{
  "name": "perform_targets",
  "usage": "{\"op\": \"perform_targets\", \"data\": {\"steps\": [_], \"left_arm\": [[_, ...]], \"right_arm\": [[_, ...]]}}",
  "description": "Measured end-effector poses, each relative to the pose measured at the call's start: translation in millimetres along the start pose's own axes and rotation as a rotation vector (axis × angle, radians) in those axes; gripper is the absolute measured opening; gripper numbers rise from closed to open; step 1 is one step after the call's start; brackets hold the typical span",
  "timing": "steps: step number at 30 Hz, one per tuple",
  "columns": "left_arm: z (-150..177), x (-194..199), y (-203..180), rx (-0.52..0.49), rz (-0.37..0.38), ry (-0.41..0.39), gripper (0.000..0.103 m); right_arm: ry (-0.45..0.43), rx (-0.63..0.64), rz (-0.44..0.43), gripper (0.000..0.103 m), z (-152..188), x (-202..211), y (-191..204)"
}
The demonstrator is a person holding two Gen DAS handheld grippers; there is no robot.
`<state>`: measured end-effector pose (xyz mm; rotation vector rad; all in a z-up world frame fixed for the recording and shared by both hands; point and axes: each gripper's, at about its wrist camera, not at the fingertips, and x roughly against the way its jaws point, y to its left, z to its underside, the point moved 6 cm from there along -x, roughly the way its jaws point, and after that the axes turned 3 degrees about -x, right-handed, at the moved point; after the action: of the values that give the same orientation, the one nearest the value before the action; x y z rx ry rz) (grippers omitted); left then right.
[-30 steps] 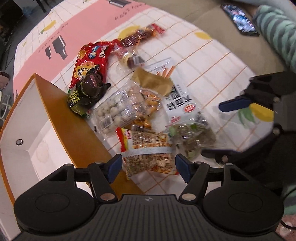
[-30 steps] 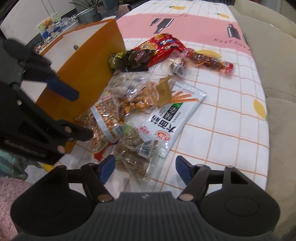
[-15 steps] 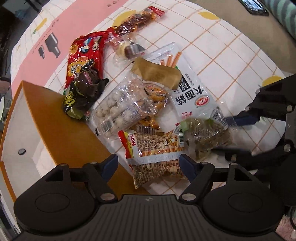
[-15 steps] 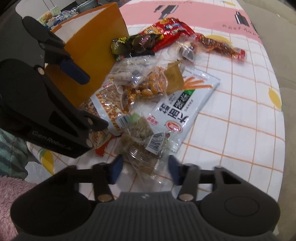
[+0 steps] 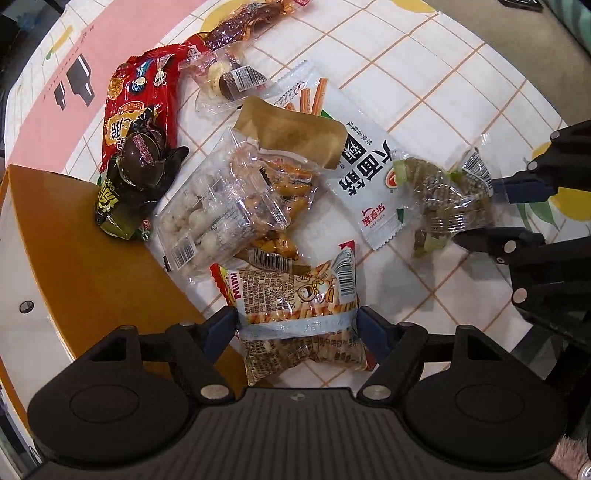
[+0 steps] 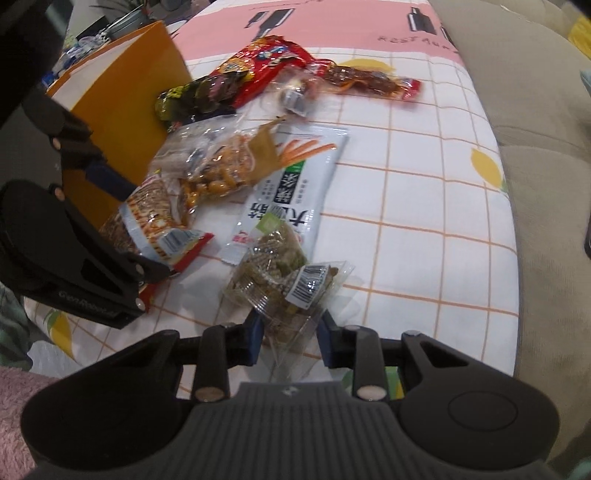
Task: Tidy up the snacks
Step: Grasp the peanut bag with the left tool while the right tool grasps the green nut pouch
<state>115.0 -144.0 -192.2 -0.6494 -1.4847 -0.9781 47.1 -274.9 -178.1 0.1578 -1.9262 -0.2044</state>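
Left wrist view: my left claw (image 5: 297,325) points down over the Mimi snack bag (image 5: 295,299); its jaws stand wide on either side of the bag, and whether the pads press yet I cannot tell.
Right wrist view: my right claw (image 6: 290,332) has just been closing, and its pads now pinch the clear packet of green bits (image 6: 284,280) at its near end.
Box: the orange box (image 5: 92,266) stands at the left edge of the pile; the white inside that shows holds no snacks.
Still on the desk (image 6: 424,206): white noodle-stick packet (image 5: 365,177), clear bag of white balls (image 5: 214,214), red bag (image 5: 136,99), dark green-black packet (image 5: 125,192), brown-topped pouch (image 5: 291,129), small clear packet (image 5: 229,77), red-brown strip (image 5: 251,22).
Progress: early, by my reckoning; nothing looks sorted, every pack lies loose in one heap beside the box.
Left to do: lift the two packs in hand, then the remaining seven.
Note: where each goes I only guess; the box seems likely.
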Motion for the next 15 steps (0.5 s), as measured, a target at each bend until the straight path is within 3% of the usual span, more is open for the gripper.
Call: {"op": "perform_targets", "data": {"steps": [10, 15], "left_arm": [[3.9, -1.5, -6.2, 0.045, -0.022, -0.059, 0.065], [10.2, 5.5, 1.1, 0.138, 0.012, -0.135, 0.057]], "right_arm": [[-0.004, -0.016, 0.005, 0.033, 0.8, 0.4, -3.6], [-0.039, 0.020, 0.028, 0.053, -2.7, 4.6, -2.7]]}}
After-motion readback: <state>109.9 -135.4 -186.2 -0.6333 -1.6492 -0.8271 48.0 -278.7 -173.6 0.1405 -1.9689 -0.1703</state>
